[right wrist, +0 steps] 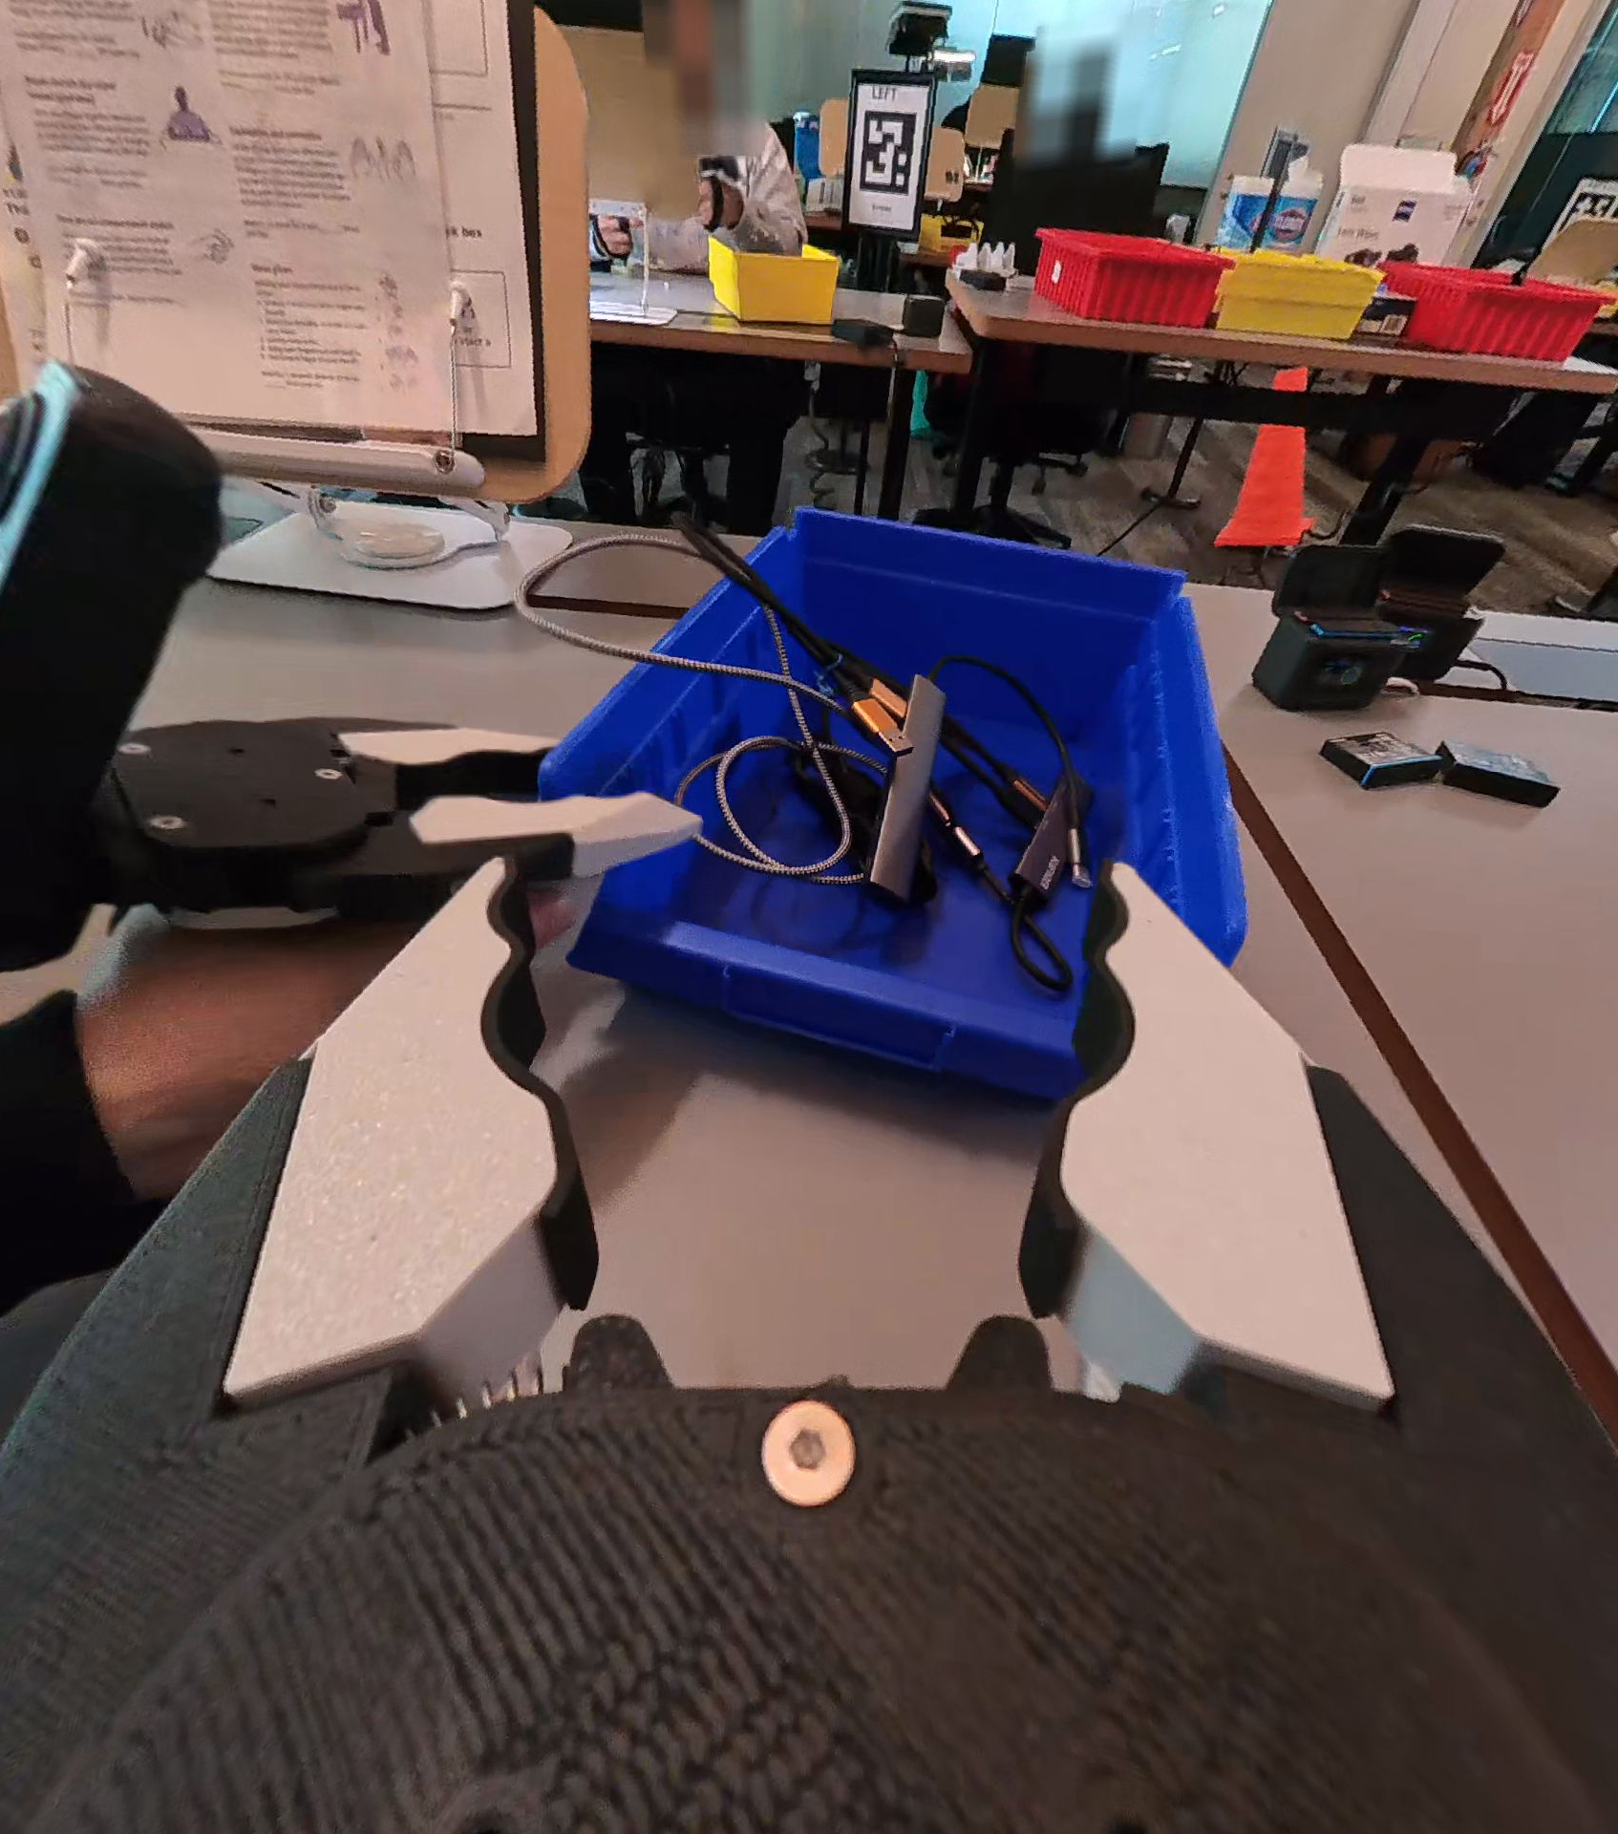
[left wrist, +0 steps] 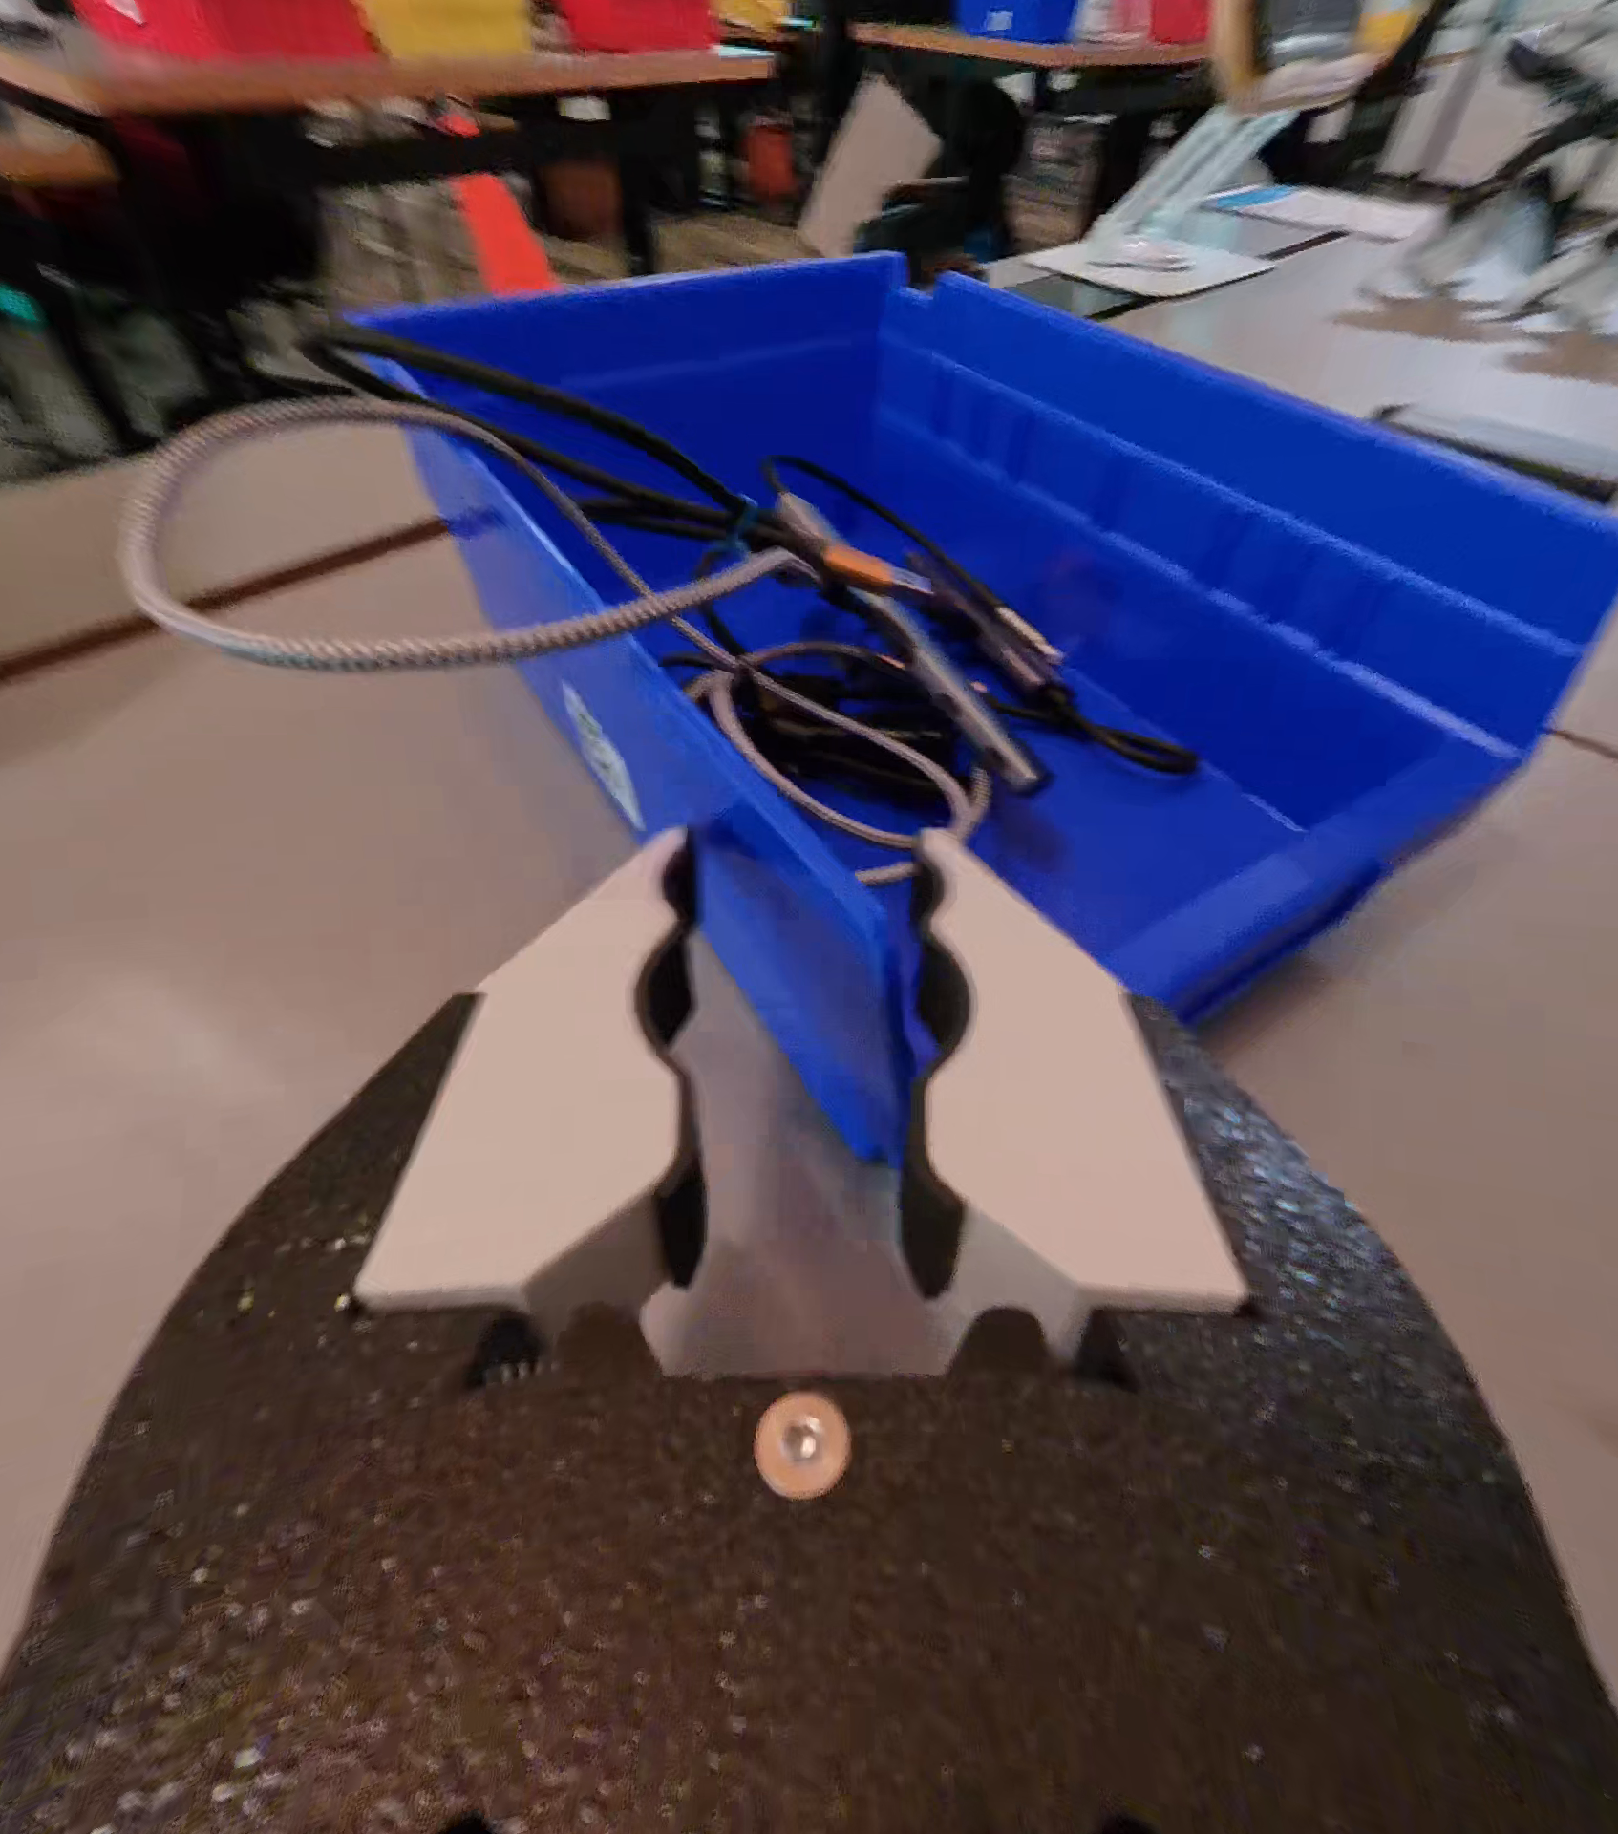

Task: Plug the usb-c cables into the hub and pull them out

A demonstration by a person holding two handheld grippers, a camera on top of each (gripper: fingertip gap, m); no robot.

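A blue bin (right wrist: 884, 1002) stands on the grey table and holds a slim grey hub (right wrist: 904, 794), a small dark adapter (right wrist: 1048, 858), black cables with orange plugs (right wrist: 874, 710) and a braided grey cable (right wrist: 587, 635) that loops out over the bin's left wall. In the left wrist view the bin (left wrist: 1182, 556), the hub (left wrist: 969, 695) and the braided cable (left wrist: 289, 635) show again. My left gripper (left wrist: 805, 863) is open and straddles the bin's left wall near the front corner; it also shows in the right wrist view (right wrist: 621, 789). My right gripper (right wrist: 810, 893) is wide open and empty, just before the bin's front wall.
A paper stand (right wrist: 239, 198) stands at the back left. A black camera case (right wrist: 1361, 645) and two batteries (right wrist: 1440, 769) lie to the right. The table's edge (right wrist: 1480, 1191) runs close on the right. A hand (right wrist: 190, 1012) holds the left gripper. The grippers' ends are close to 15 cm from one another.
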